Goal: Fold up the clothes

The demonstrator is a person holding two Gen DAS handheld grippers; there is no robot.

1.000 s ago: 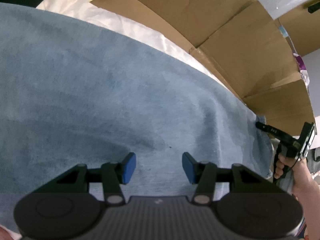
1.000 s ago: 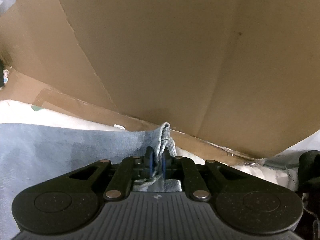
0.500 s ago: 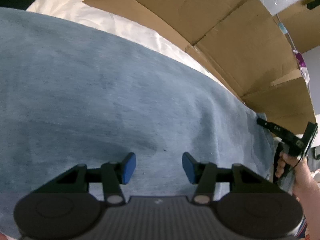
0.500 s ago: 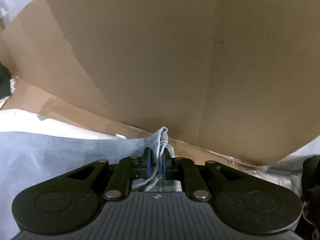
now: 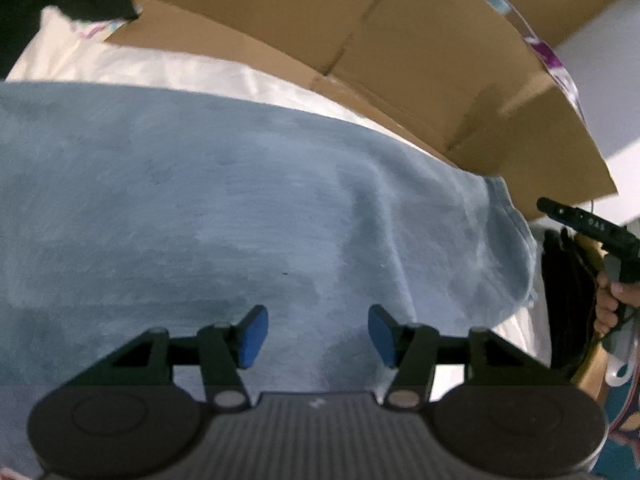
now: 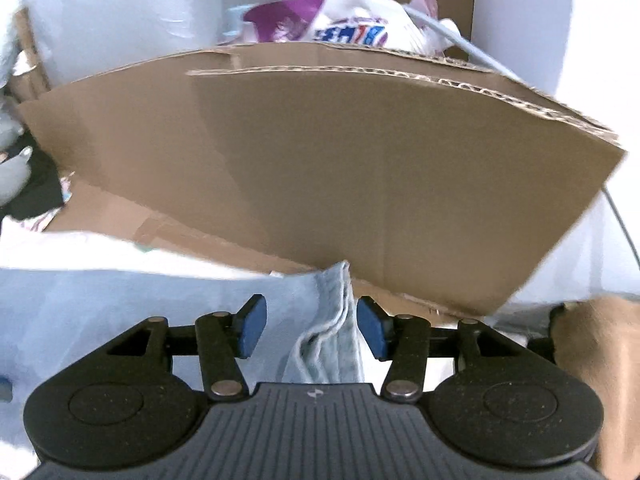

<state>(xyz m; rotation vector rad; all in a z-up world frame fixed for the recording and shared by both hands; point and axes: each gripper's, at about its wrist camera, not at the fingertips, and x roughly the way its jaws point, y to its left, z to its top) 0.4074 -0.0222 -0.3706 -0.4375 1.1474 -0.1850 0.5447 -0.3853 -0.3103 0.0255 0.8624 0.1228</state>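
- Blue garment (image 5: 248, 208): a pale blue, soft-napped piece of clothing spread wide and mostly flat over a white sheet (image 5: 208, 76). In the left wrist view it fills the middle of the frame, with a few shallow folds running toward its right edge.
- Garment corner (image 6: 334, 320): in the right wrist view a hemmed, bunched corner of the same cloth stands up between the two blue pads, close to the right-hand one; contact with that pad cannot be judged, and the other pad stands clear of it.
- Right gripper (image 6: 311, 328): its jaws have just been opening and now stand about half apart, no longer pinching the corner, which remains in the gap. The same tool appears at the right edge of the left wrist view, held by a hand (image 5: 612, 304).
- Left gripper (image 5: 318, 336): jaws likewise about half apart and slightly wider than a moment ago; the blue pads hover over the flat cloth with nothing between them.
- Cardboard panels (image 6: 340, 168): brown corrugated sheets stand upright just behind the far edge of the sheet, forming a wall beyond the garment in both views.
- Printed bag (image 6: 344, 30): a white and purple plastic bag shows above the cardboard's top edge.
- Dark item (image 5: 568, 292): an unidentifiable black object lies beside the garment's right edge.
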